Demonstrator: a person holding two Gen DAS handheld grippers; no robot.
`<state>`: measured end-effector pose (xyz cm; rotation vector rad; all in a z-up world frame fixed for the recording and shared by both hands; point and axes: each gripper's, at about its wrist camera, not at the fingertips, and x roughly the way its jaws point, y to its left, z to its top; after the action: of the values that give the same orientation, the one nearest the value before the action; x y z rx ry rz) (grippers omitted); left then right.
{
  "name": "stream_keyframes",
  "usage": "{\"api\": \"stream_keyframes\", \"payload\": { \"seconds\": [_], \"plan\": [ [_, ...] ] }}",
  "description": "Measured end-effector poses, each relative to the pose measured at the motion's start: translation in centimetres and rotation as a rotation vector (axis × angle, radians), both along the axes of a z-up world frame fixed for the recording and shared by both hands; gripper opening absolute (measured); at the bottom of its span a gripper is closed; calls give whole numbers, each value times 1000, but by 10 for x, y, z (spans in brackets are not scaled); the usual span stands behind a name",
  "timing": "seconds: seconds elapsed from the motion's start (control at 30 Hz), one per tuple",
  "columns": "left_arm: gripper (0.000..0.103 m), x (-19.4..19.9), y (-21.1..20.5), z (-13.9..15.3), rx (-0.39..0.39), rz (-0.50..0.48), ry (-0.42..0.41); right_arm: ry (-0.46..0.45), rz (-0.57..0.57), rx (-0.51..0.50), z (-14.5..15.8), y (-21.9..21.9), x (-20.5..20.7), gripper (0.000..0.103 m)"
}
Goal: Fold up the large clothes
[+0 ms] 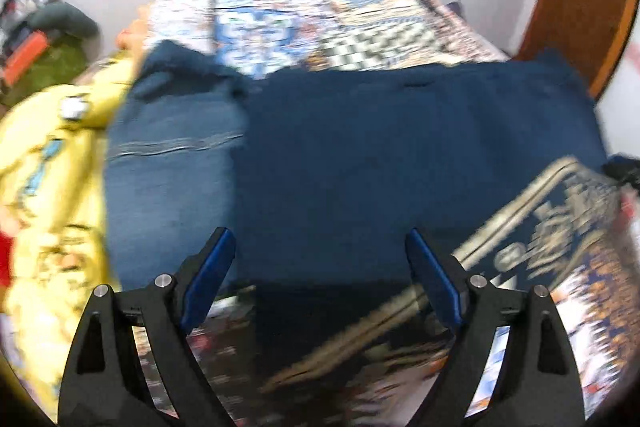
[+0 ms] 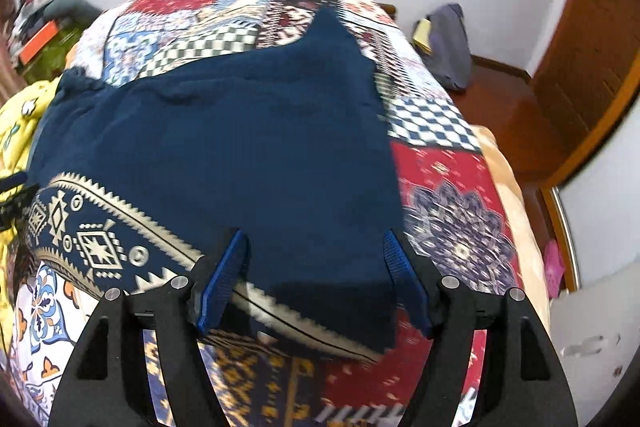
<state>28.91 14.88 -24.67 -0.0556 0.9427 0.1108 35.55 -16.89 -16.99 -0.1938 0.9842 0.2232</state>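
Observation:
A large dark blue garment lies spread flat across a patchwork bedspread. Its left part is a lighter, faded blue with a pale stitched seam. My left gripper hovers open over the garment's near edge, with nothing pressed between its blue pads. In the right wrist view the same garment covers the bedspread, and its near right corner lies between the fingers of my right gripper. That gripper is open, and its pads stand clear of the cloth on both sides.
A yellow printed garment is heaped at the bed's left side. A grey bag sits on the wooden floor right of the bed, by brown wooden furniture. Clutter is stacked at the far left against the white wall.

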Motion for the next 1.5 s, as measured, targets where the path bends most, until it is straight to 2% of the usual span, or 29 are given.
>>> {"api": "stream_keyframes", "payload": {
  "seconds": [0.17,0.33,0.47,0.53,0.6,0.73,0.87,0.97,1.03,1.13,1.23,1.37,1.5],
  "plan": [
    [88,-19,37,-2,7,107,31,-11,-36,5,13,-15,-7,68],
    [88,-43,67,19,-3,245,-7,-60,-35,13,36,-18,-20,68],
    [88,-65,74,40,-116,303,-63,-104,-6,39,57,-13,-33,68],
    [88,-75,66,50,-158,312,-109,-121,15,52,64,-8,-39,68],
    [88,-79,58,50,-239,291,-120,-131,45,64,69,-1,-45,68],
    [88,-76,37,36,-433,239,-79,-136,111,62,70,16,-58,68],
    [88,-68,11,12,-548,205,-16,-124,164,20,58,32,-67,68],
    [88,-61,-6,-7,-685,174,23,-103,183,-13,46,42,-69,68],
    [88,-56,-10,-16,-758,164,31,-91,196,-32,40,47,-71,68],
    [88,-45,-8,-34,-849,203,30,-79,208,-59,32,53,-73,68],
    [88,-37,3,-41,-940,248,-19,-62,214,-61,26,56,-70,68],
    [88,-23,7,-45,-984,295,-58,-48,210,-60,21,61,-65,68],
    [87,-10,1,-36,-939,345,-98,-31,200,-41,17,62,-62,68]
  ]
}}
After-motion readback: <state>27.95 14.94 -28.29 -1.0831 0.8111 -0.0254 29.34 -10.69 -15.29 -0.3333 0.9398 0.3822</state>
